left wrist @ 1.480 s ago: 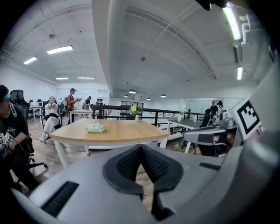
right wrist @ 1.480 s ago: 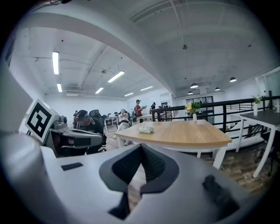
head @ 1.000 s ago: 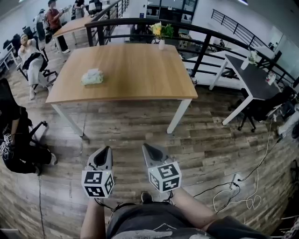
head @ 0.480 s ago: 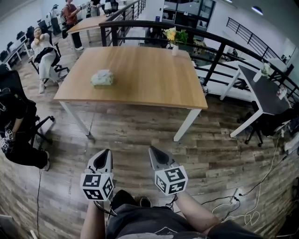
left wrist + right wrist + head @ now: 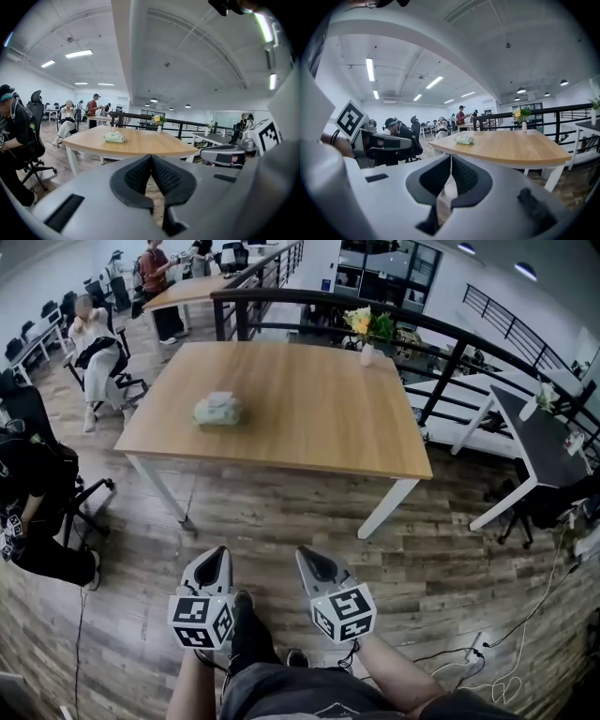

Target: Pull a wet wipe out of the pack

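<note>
Your left tongs [image 5: 217, 557] and right tongs [image 5: 306, 557] are closed, empty. The pack [image 5: 217, 411] by the table's [image 5: 309, 427] left edge looks soft and light: pin it, pinch at its top.

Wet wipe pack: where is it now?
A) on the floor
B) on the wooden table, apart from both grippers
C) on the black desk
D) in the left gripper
B: the wet wipe pack lies on the wooden table, while the left gripper and right gripper hang shut and empty over the floor.
</note>
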